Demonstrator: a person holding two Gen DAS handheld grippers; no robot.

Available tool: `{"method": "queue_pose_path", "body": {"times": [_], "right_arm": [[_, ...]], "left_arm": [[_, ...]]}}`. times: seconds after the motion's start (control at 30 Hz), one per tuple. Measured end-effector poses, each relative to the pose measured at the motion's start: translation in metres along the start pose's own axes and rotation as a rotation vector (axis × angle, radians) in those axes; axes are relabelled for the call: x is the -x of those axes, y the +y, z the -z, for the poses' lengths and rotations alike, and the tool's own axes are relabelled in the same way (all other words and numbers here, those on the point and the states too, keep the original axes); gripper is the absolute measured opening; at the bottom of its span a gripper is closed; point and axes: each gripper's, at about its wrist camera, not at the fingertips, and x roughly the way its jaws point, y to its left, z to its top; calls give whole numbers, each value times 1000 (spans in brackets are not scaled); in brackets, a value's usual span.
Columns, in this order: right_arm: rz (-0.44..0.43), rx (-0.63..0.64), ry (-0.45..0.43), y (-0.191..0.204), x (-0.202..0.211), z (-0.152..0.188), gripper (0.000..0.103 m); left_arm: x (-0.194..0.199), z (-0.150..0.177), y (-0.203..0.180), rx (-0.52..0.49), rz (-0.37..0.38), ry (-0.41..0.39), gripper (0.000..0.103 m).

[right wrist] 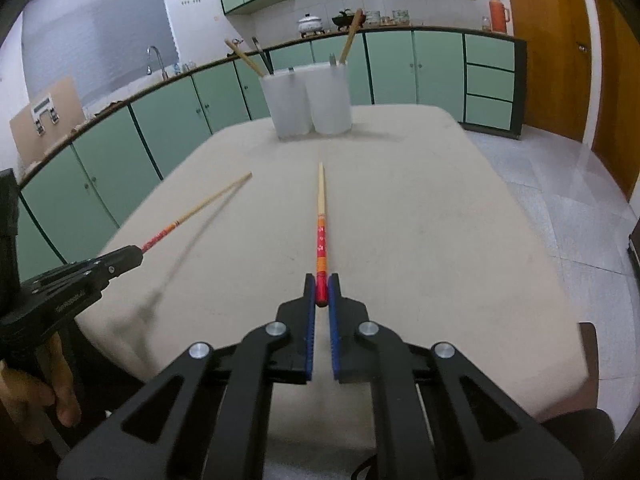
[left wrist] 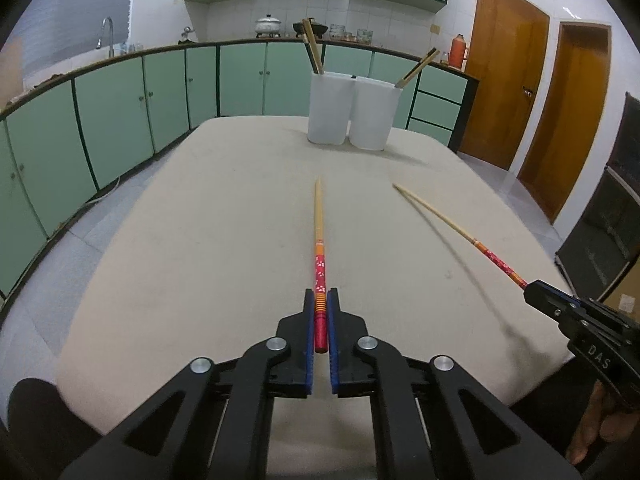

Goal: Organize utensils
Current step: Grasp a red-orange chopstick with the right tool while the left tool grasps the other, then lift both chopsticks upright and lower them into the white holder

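The letters "DAS" stand in white on the black body of the right hand-held gripper [left wrist: 532,290]; the pale lettering on the left hand-held gripper [right wrist: 138,256] is too blurred to read

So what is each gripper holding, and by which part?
Each holds one chopstick by its red handle end: left gripper its chopstick, right gripper its chopstick.

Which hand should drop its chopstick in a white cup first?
Probably either: left gripper and right gripper each hold one chopstick aimed at the cups, apparently equally far.
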Motion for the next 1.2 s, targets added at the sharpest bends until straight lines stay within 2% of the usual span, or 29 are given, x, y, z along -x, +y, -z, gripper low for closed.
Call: {"method": "queue_pose_path", "body": {"times": [0.13, 0.33, 0.53, 0.7, 0.9, 1.2], "right_arm": [[-3, 13, -19, 2, 29, -7, 5], [-5, 56, -62, 9, 63, -31, 5], [-15, 101, -114, 18, 79, -58, 5], [-23, 146, -133, 22, 78, -85, 5], [-37, 182, -104, 26, 64, -113, 5], [-56, 252, -58, 37, 43, -151, 5]], "left_arm": [[19, -9, 1, 7, 15, 10, 6], [50, -25, -1, -3, 36, -27, 6], [72, -47, -5, -36, 53, -86, 6], [83, -70, -8, -65, 69, -125, 6], [84, -96, -14, -106, 80, -135, 6], [71, -121, -22, -131, 110, -107, 6]]}}
